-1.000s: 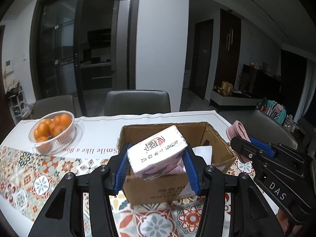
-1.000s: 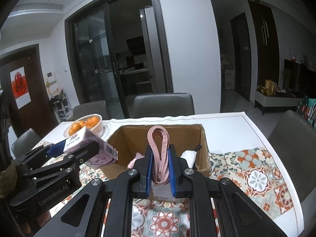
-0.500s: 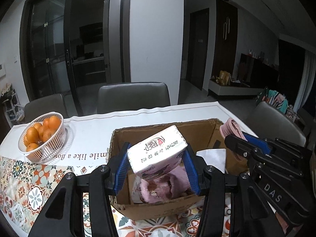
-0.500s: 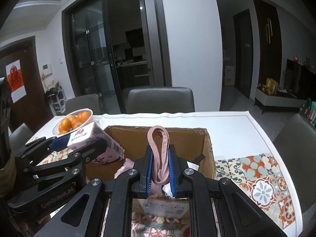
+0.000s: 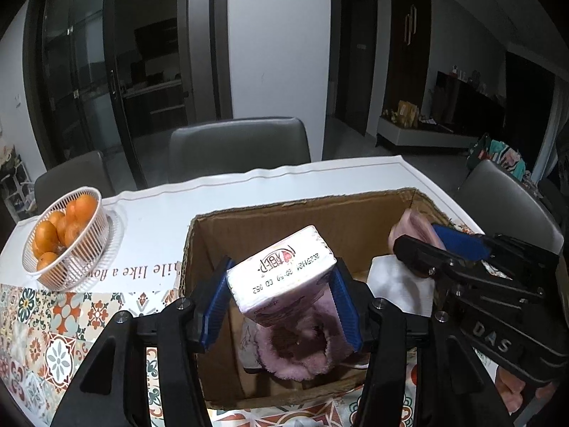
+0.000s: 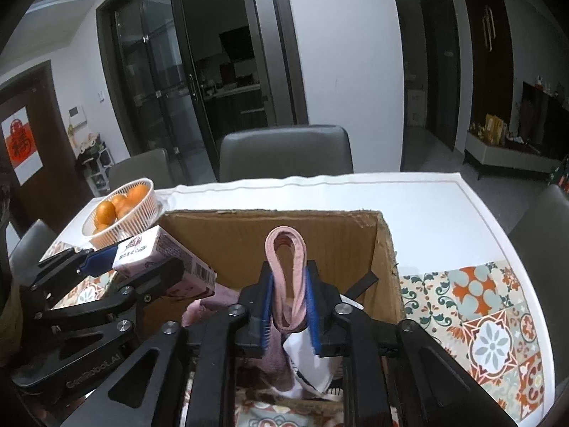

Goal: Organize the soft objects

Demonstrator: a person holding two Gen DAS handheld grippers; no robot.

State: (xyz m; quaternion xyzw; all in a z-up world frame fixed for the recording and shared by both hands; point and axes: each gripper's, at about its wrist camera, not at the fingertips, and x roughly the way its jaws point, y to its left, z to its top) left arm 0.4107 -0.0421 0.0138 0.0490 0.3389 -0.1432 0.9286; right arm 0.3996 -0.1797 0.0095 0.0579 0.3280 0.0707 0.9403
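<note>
My left gripper [image 5: 281, 284] is shut on a white and pink tissue pack [image 5: 281, 275] and holds it over the left half of an open cardboard box [image 5: 320, 210]. My right gripper [image 6: 290, 295] is shut on a folded pink cloth [image 6: 286, 267] and holds it over the box [image 6: 270, 227]. Inside the box lie a fuzzy pink item [image 5: 298, 348] and a white cloth [image 5: 398, 284]. The left gripper with the tissue pack [image 6: 160, 259] shows at the left of the right wrist view; the right gripper [image 5: 423, 245] shows at the right of the left wrist view.
A white basket of oranges [image 5: 64, 238] stands on the table at the left [image 6: 121, 210]. The table [image 5: 249, 192] has a white runner and patterned tiles [image 6: 480, 313]. Grey chairs [image 5: 238, 146] stand behind the table and at its right [image 5: 508, 195].
Both grippers have moved forward and down over the box with their loads. The box interior now fills more of both views.
</note>
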